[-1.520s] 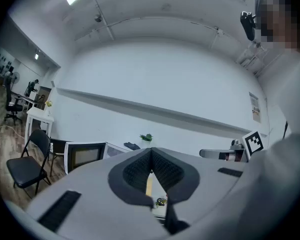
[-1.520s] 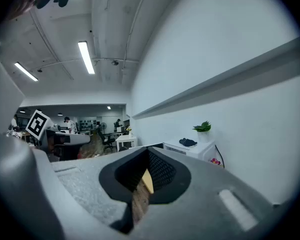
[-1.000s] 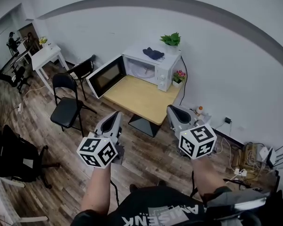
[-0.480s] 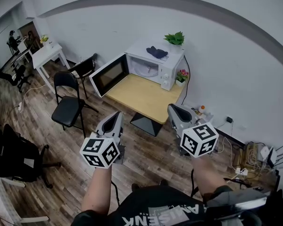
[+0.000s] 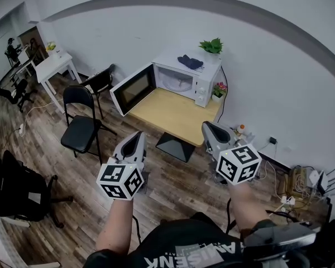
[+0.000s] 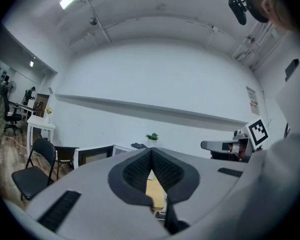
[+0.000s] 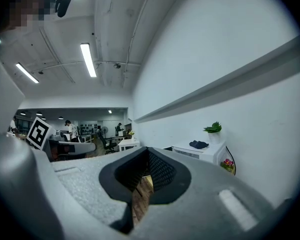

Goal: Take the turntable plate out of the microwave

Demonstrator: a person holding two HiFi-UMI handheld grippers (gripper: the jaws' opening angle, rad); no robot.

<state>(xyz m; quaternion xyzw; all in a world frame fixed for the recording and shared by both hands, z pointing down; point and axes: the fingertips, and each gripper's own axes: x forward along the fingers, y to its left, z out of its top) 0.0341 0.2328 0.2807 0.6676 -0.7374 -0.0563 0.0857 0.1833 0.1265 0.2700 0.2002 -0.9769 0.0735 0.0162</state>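
The white microwave (image 5: 185, 80) stands at the far end of a wooden table (image 5: 176, 116), its door (image 5: 133, 88) swung open to the left. Inside, the pale turntable plate (image 5: 176, 82) shows dimly. Both grippers are held level over the floor, well short of the table. My left gripper (image 5: 137, 139) is shut with nothing in it; its padded jaws (image 6: 151, 153) meet, and the microwave door (image 6: 92, 156) shows beyond them. My right gripper (image 5: 209, 128) is shut and empty too (image 7: 146, 157), with the microwave (image 7: 197, 152) off to its right.
A potted plant (image 5: 212, 46) and a dark cloth (image 5: 190, 62) sit on the microwave; a small flower pot (image 5: 218, 91) stands beside it. Black chairs (image 5: 81, 130) are left of the table. Cables and power strips (image 5: 301, 183) lie on the floor at right.
Both grippers have shifted slightly rightward in the head view, and the view has panned a little. Jaws stay shut and empty.
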